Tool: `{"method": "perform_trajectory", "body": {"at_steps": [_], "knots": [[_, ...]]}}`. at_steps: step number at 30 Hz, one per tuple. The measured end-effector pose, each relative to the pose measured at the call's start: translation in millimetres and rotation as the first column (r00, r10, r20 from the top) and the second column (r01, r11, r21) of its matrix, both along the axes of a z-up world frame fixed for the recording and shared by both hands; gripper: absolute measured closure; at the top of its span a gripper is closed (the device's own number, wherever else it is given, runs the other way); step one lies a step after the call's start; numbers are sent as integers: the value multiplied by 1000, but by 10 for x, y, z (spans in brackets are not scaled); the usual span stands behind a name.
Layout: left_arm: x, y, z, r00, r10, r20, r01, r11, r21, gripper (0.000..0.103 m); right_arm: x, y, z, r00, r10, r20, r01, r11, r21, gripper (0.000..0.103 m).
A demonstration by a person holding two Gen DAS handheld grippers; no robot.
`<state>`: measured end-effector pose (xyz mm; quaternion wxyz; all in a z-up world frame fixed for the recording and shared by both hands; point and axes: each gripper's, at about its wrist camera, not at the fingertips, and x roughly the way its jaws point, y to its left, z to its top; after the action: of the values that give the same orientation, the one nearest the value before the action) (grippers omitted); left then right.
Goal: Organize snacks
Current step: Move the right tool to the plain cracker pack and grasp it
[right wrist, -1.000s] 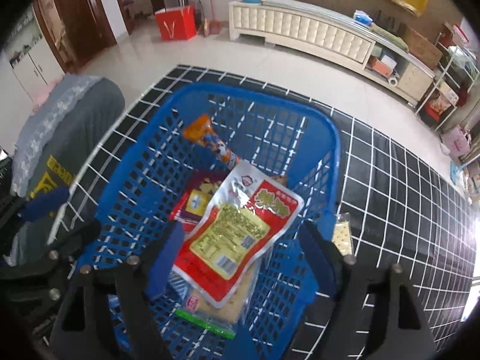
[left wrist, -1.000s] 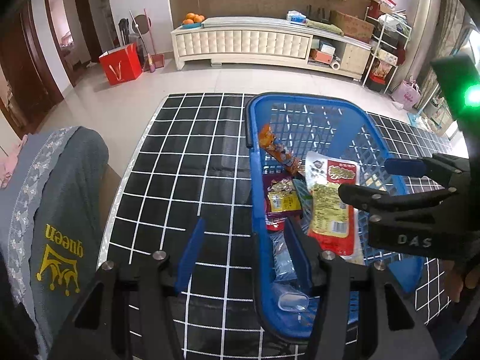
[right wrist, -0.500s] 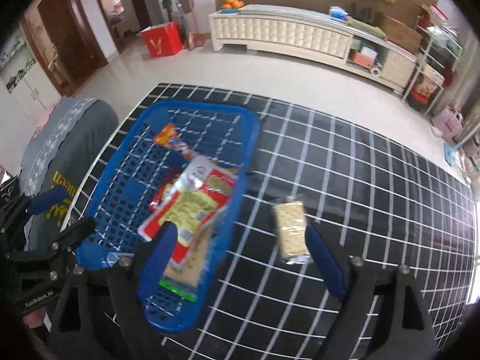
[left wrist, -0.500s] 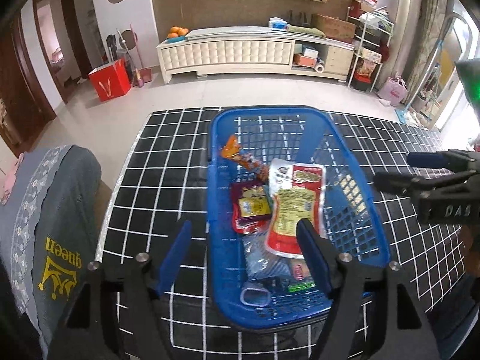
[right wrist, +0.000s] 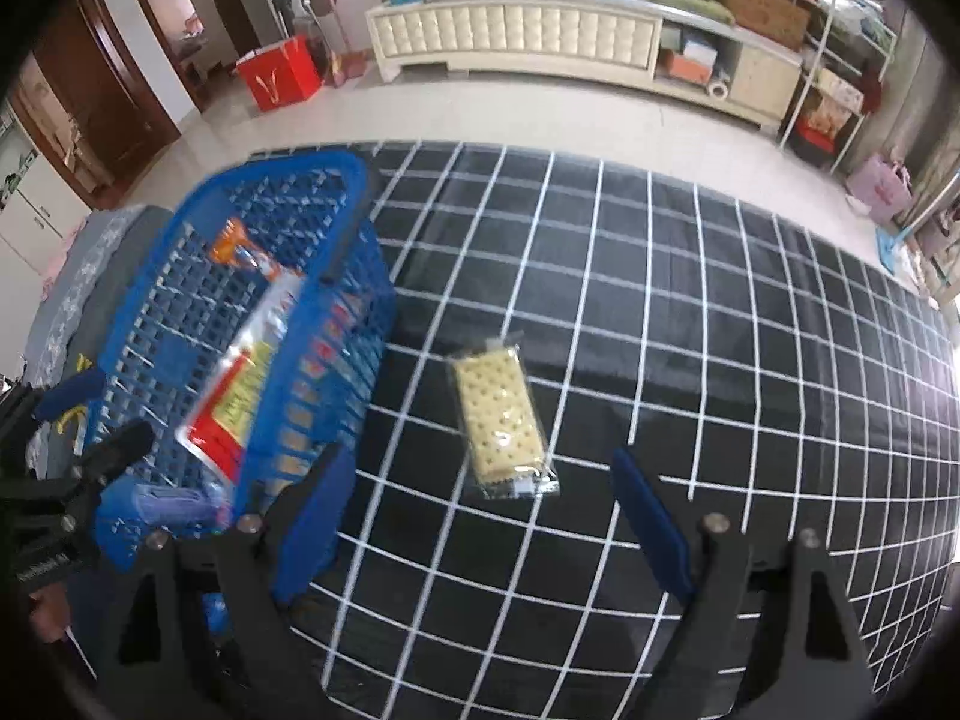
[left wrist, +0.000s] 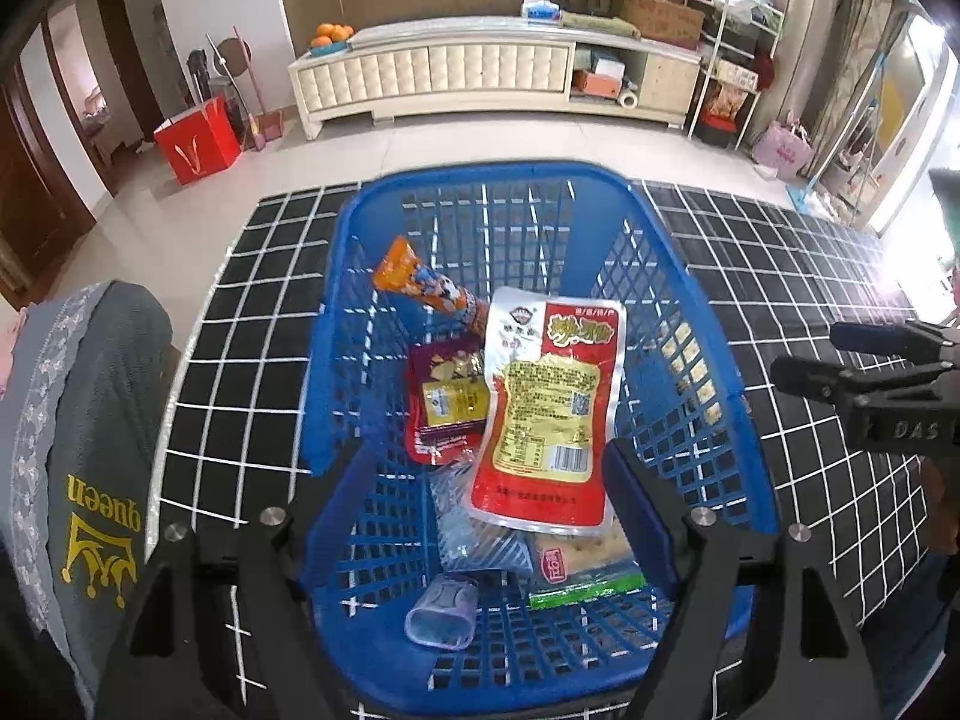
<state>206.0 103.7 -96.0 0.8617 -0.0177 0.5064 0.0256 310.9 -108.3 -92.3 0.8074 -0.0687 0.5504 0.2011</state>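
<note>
A blue plastic basket point(left wrist: 492, 171) stands on the black grid cloth. In it lie a red and yellow pouch point(left wrist: 546, 414), an orange stick pack point(left wrist: 426, 288), a dark red pouch point(left wrist: 444, 402) and a cracker packet point(left wrist: 576, 564). My left gripper point(left wrist: 489, 510) hangs above the basket's near end. Its jaws are opening and its pads touch nothing. A clear-wrapped cracker pack point(right wrist: 498, 420) lies on the cloth right of the basket point(right wrist: 336, 159). My right gripper point(right wrist: 483, 516) hovers open just short of that pack, nothing between its fingers.
A grey chair cover printed "queen" point(left wrist: 90, 450) stands left of the table. The black cloth with white lines point(right wrist: 660, 300) stretches to the right of the pack. Beyond the table are a white cabinet point(left wrist: 480, 72) and a red bag point(left wrist: 198, 138) on the floor.
The right gripper moved right, from over the basket to over the cracker pack on the cloth. The left gripper shifted from the basket's left wall to over its near end, and its jaws widened.
</note>
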Motion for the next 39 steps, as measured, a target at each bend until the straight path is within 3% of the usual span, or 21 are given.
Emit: {"method": "perform_trajectory", "body": {"at_steps": [11, 16, 24, 29, 32, 39], "knots": [[171, 8, -270, 998, 4, -56, -6, 1000, -30, 27, 217, 43, -563, 999, 39, -28, -41, 998, -56, 13], [224, -11, -306, 998, -7, -57, 7, 1000, 2, 27, 303, 77, -784, 997, 51, -56, -54, 997, -49, 14], [294, -54, -312, 998, -30, -54, 30, 1000, -7, 27, 375, 119, -970, 996, 56, -64, -60, 997, -58, 26], [268, -66, -311, 998, -35, -46, 35, 999, -4, 27, 348, 209, -933, 996, 90, -10, -90, 992, -92, 53], [248, -80, -312, 998, -35, -44, 36, 999, 3, 27, 303, 225, -912, 995, 95, -23, -97, 992, -78, 55], [141, -88, -219, 1000, -10, -18, 10, 1000, -10, 27, 1, 217, -560, 993, 110, 40, -108, 993, -54, 55]]}}
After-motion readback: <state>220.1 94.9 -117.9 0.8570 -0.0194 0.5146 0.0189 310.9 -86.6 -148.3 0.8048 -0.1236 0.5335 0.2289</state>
